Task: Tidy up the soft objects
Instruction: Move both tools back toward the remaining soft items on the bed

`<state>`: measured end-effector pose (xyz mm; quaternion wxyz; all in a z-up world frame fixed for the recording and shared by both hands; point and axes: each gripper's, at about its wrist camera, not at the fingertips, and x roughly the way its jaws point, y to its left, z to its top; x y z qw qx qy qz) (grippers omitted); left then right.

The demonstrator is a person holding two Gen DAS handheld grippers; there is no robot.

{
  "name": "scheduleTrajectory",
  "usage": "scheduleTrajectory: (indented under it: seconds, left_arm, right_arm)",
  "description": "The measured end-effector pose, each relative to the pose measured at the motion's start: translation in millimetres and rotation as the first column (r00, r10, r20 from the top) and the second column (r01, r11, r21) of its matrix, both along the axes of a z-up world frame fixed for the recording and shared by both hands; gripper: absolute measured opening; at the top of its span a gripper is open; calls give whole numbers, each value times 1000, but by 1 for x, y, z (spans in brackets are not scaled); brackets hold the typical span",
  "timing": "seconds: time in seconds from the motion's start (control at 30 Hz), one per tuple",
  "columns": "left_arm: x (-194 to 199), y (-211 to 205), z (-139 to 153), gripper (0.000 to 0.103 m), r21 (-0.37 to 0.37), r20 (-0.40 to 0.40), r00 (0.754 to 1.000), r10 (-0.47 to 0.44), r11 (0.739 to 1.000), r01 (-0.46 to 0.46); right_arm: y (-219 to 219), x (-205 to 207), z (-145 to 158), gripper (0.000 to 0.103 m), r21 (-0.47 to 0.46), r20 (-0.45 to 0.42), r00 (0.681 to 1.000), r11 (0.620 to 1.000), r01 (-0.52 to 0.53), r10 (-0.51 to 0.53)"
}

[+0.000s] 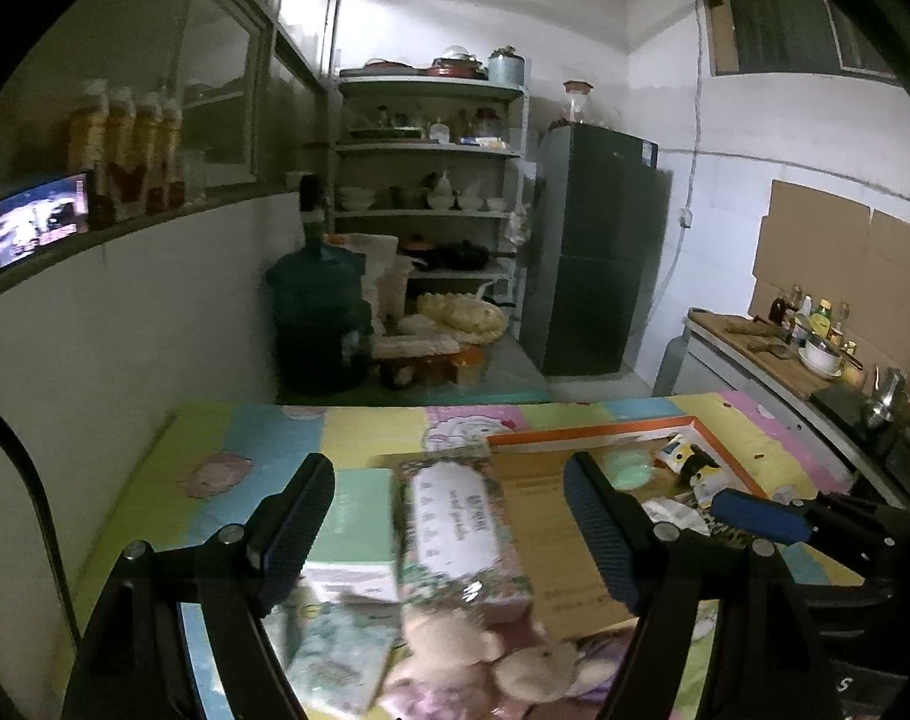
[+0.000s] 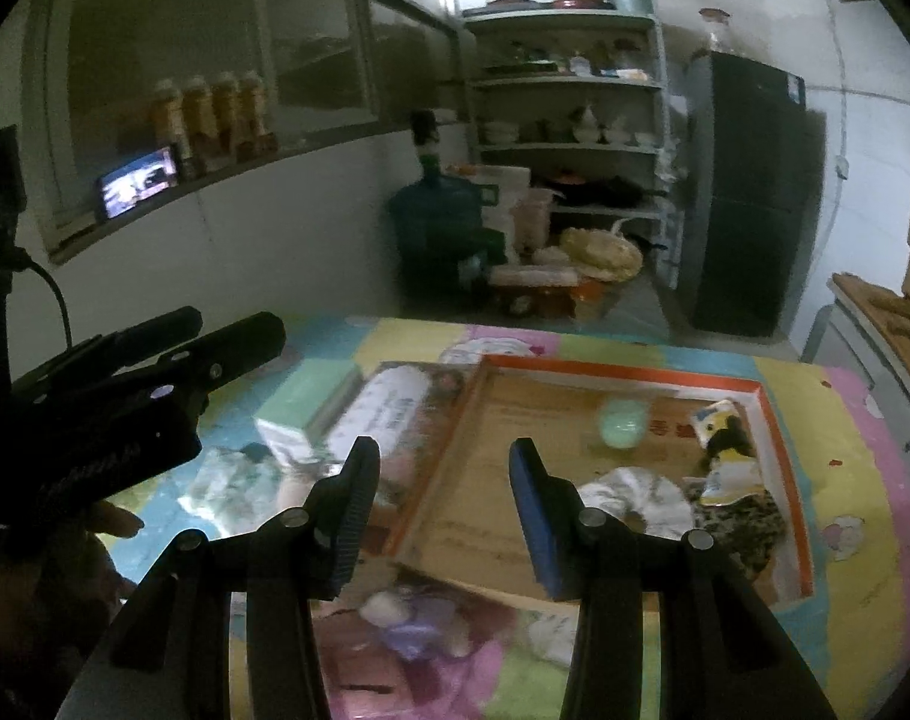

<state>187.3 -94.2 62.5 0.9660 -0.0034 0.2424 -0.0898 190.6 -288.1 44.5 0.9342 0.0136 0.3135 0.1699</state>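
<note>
My left gripper [image 1: 449, 534] hangs open and empty above a floral tissue pack [image 1: 461, 534] and a pale green box [image 1: 347, 528]. Two beige teddy plushies [image 1: 455, 642] lie just below its fingers on pink and purple fabric. My right gripper [image 2: 449, 510] is partly open with nothing between its pads, over the near left corner of an orange-rimmed cardboard box [image 2: 635, 372]. That box holds a green soft ball [image 2: 623, 426], a yellow-and-black plush [image 2: 725, 444], a white cloth [image 2: 641, 498] and a leopard-print cloth [image 2: 749, 516]. The left gripper [image 2: 239, 324] also shows at the left of the right wrist view.
A colourful cartoon mat [image 1: 245, 450] covers the table. Behind it on the floor stand a big water jug [image 1: 317, 312], shelves with dishes [image 1: 425, 180] and a dark fridge [image 1: 599, 246]. A counter with bottles [image 1: 809, 324] runs along the right. A lit phone [image 1: 41, 216] leans on the left ledge.
</note>
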Motion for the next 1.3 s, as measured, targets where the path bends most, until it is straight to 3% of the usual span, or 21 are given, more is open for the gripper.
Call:
scheduleTrajectory:
  seconds: [0.43,0.93,1.3]
  left_arm:
    - [-48,58,-19,78,3,44,997,59,998,-59]
    - [-93,115,-67,78,-49,83,988,128,991,-124]
    - [-99,147,-92,78,-110,53,986,156,983,-149]
  right_arm:
    - [46,-52,-9,61,0,62,993,995,-100,99]
    - [79,-76,-64,61,-20,58,980,982,-187,188]
    - [90,-73,-111,62,-136,2,978,969,-205,207]
